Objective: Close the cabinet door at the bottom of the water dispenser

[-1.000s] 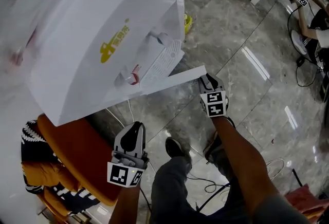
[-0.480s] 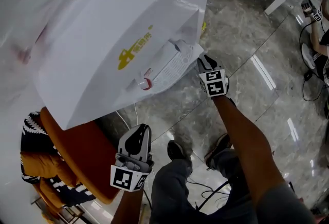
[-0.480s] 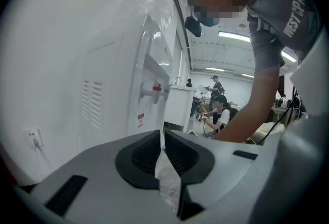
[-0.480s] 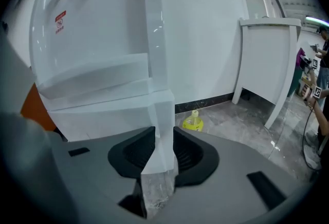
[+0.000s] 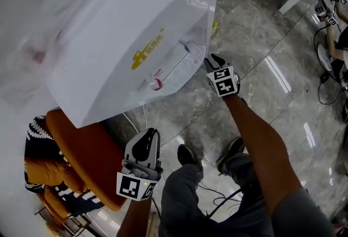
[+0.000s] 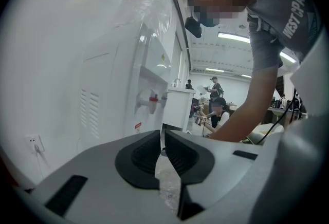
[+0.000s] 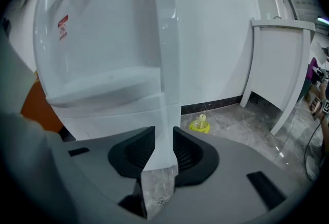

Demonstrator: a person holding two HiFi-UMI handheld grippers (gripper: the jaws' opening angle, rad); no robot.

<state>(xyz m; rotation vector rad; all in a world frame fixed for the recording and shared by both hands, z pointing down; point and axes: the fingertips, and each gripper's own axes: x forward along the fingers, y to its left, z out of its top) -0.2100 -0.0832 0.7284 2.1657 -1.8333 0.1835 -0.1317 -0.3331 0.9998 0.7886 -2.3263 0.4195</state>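
My right tool (image 7: 163,143) pinches the free edge of the cabinet door (image 7: 167,115), low on the white water dispenser (image 5: 109,40). The door lies in against the dispenser's front, but I cannot tell if it is fully closed. My left tool (image 6: 162,138) hangs near the orange chair (image 5: 87,160), jaws pressed almost together, empty.
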